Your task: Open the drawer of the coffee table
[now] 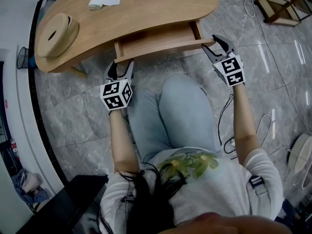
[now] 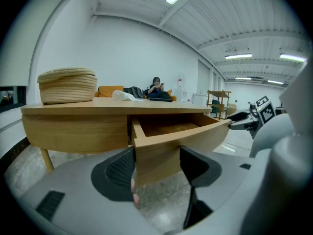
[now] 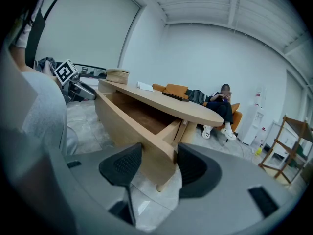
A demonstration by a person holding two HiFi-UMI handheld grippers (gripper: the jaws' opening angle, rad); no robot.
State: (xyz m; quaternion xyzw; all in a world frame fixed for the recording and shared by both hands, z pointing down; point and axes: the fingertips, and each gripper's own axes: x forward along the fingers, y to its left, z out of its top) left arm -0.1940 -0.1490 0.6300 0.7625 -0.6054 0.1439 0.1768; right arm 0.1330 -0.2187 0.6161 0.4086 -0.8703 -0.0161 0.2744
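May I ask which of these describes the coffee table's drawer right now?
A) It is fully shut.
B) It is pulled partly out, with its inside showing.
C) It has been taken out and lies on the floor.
B: the drawer juts out from under the coffee table with its bare wooden inside in view. The left gripper and right gripper grip the two ends of its front.

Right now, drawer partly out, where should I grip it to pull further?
The drawer front, at an end corner, from the front, one jaw either side. It is a plain board, no handle showing, and its ends overhang the drawer's sides.
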